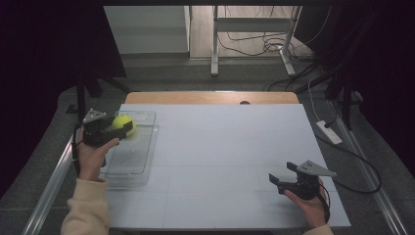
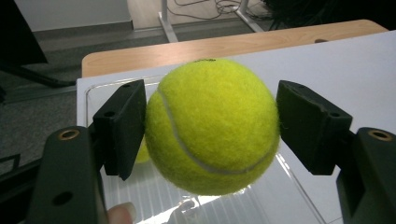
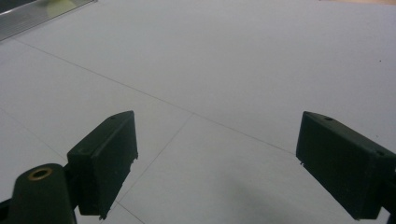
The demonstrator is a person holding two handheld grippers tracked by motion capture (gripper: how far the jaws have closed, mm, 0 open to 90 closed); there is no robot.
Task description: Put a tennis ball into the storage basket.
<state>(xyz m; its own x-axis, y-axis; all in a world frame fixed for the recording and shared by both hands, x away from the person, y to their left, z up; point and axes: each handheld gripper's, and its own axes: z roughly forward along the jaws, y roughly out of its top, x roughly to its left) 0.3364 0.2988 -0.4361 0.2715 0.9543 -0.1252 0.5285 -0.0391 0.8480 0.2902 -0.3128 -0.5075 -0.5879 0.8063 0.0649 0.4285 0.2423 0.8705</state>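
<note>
My left gripper [image 1: 119,130] is shut on a yellow-green tennis ball [image 1: 122,121] and holds it just above the far end of a clear plastic tray [image 1: 128,169] at the table's left side. In the left gripper view both black pads press the sides of the tennis ball [image 2: 212,126], with the ribbed tray [image 2: 154,198] underneath and my left gripper [image 2: 211,140] level. Near the front right of the table my right gripper [image 1: 282,172] stands open. Between the jaws of the right gripper [image 3: 217,158] there is only bare white tabletop.
The white table sheet [image 1: 225,156] runs from the tray to the right gripper. A wooden edge [image 1: 210,97] borders the back. Behind it are desk legs [image 1: 214,44] and cables on the floor [image 1: 254,46]. A white power strip [image 1: 329,131] lies right of the table.
</note>
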